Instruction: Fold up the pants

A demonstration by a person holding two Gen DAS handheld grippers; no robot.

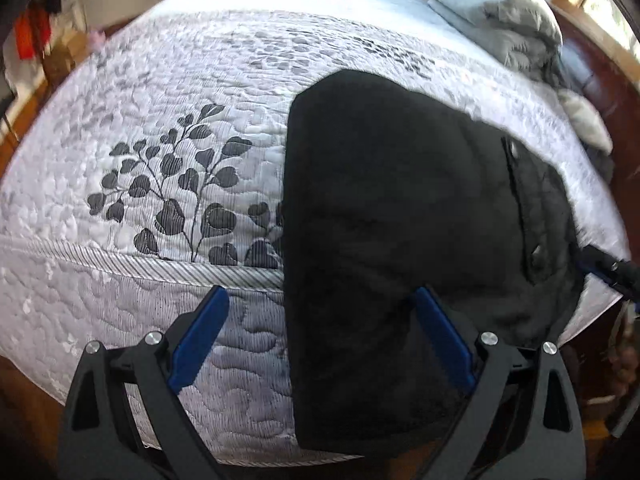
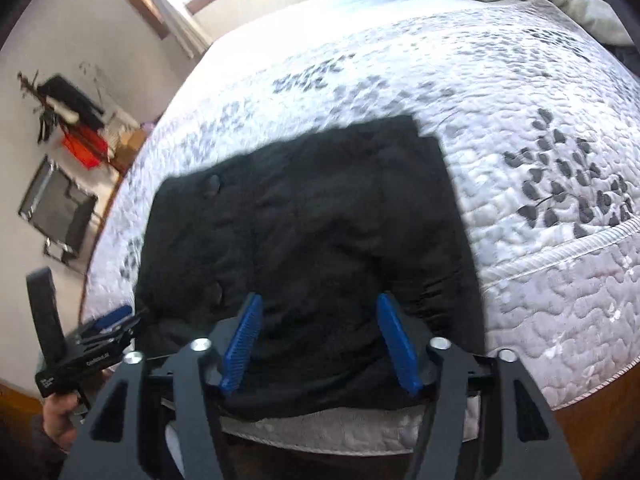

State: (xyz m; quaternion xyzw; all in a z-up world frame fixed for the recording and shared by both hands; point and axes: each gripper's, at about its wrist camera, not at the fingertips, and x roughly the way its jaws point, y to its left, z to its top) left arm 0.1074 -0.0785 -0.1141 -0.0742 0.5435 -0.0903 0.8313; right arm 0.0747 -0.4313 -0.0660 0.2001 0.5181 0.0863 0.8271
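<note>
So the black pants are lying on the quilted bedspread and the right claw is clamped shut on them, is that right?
Not quite. The black pants do lie on the quilted bedspread, but the right claw is not clamped shut on them: the right wrist view shows its blue fingers standing well apart above the cloth, gripping nothing.

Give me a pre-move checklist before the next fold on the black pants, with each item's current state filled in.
1. Left gripper jaws open, nothing pinched: ok.
2. Right gripper jaws open above the fabric: ok.
3. Black pants lying flat on the quilt: ok.
4. Pants fully on the bed: not ok, the near end hangs over the edge.
5. Grey bedding clear of the pants: ok.
6. Layers underneath aligned: cannot tell.
</note>
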